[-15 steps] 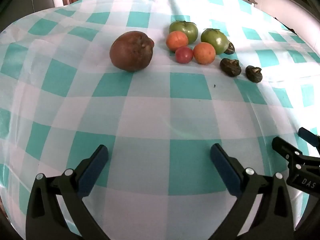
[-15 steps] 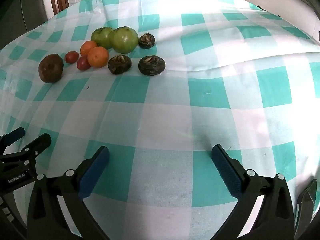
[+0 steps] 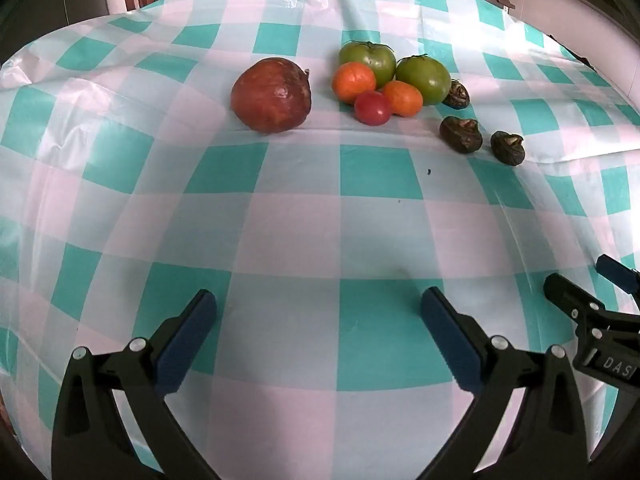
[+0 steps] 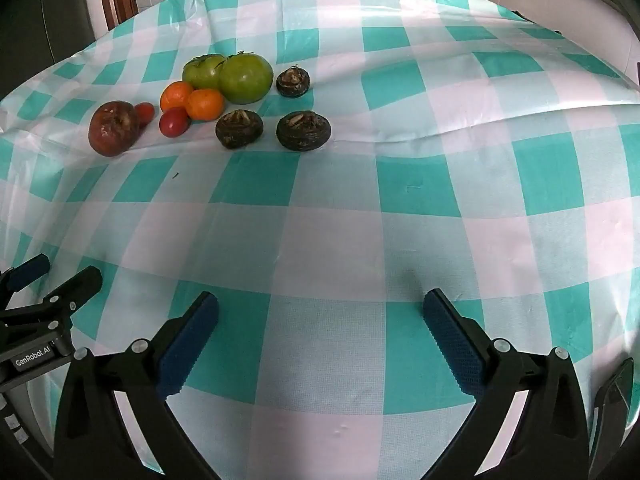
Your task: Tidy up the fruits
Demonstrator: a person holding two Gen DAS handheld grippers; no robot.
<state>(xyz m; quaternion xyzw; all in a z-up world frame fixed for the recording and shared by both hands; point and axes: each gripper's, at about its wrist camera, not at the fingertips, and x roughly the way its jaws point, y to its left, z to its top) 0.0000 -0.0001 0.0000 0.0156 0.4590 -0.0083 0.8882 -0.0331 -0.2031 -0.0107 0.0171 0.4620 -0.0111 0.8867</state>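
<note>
Left wrist view: my left gripper (image 3: 318, 312) has its fingers wide apart, nothing between them, hanging over bare checked tablecloth (image 3: 376, 340) near me. All the fruit sits at the far side. The big reddish-brown fruit (image 3: 272, 96) stands alone on the left, well apart from the rest. Right of it is a cluster: two green tomatoes (image 3: 423, 79), two oranges (image 3: 354, 81) and a small red tomato (image 3: 373, 108), all touching or nearly so. Three dark knobbly corms (image 3: 460, 134) trail off to the right.

Right wrist view: my right gripper (image 4: 320, 312) is also spread wide and empty, near edge. Same fruit far left; a second small red tomato (image 4: 145, 114) shows just behind the brown fruit.

Handling, my read:
- Brown fruit: heaviest, looks bruised and soft. Take it across the widest part, lightly.
- Green tomatoes: firm, smooth, may slip. Grip at the equator.
- Red tomatoes: small, thin-skinned, easy to crush.
- Oranges: forgiving, peel gives grip.
- Corms: hard, rough, safest pick and free-standing.
</note>
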